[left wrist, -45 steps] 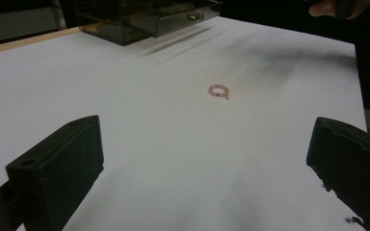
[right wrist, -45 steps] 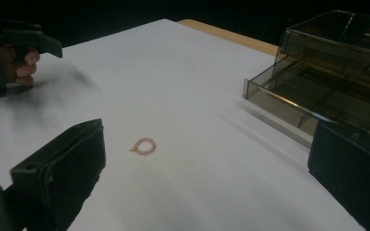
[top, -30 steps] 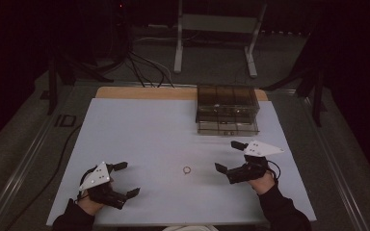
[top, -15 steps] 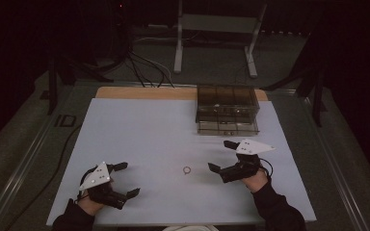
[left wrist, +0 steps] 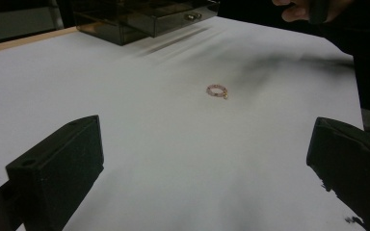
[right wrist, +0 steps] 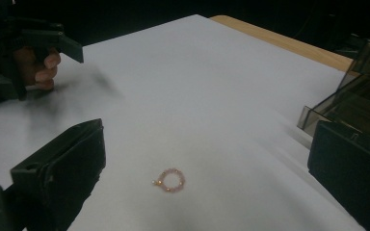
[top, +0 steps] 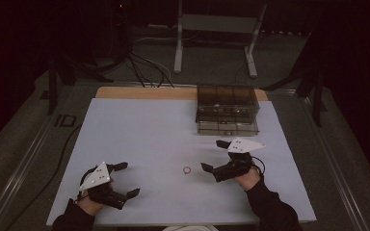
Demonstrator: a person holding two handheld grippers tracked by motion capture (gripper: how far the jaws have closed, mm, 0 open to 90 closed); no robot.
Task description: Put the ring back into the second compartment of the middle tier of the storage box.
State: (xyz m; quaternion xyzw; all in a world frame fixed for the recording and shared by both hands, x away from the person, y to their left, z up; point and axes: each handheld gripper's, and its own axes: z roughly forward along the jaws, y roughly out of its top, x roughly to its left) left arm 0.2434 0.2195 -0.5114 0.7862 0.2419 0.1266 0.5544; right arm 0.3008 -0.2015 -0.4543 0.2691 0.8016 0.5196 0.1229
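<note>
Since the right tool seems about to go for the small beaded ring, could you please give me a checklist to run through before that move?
1. Right tool jaws open wide enough for the ring: ok.
2. Beaded ring lies flat on the white sheet, nothing touching it: ok.
3. Ring sits ahead of the right tool, between its jaws' lines: ok.
4. Left tool open and apart from the ring, out of the path: ok.
5. Smoky clear drawer box stands clear of the approach: ok.
6. Whether any drawer of the box is open: cannot tell.

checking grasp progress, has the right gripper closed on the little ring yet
No, the right gripper has its jaws wide apart, and the ring lies free on the white sheet between them.
</note>
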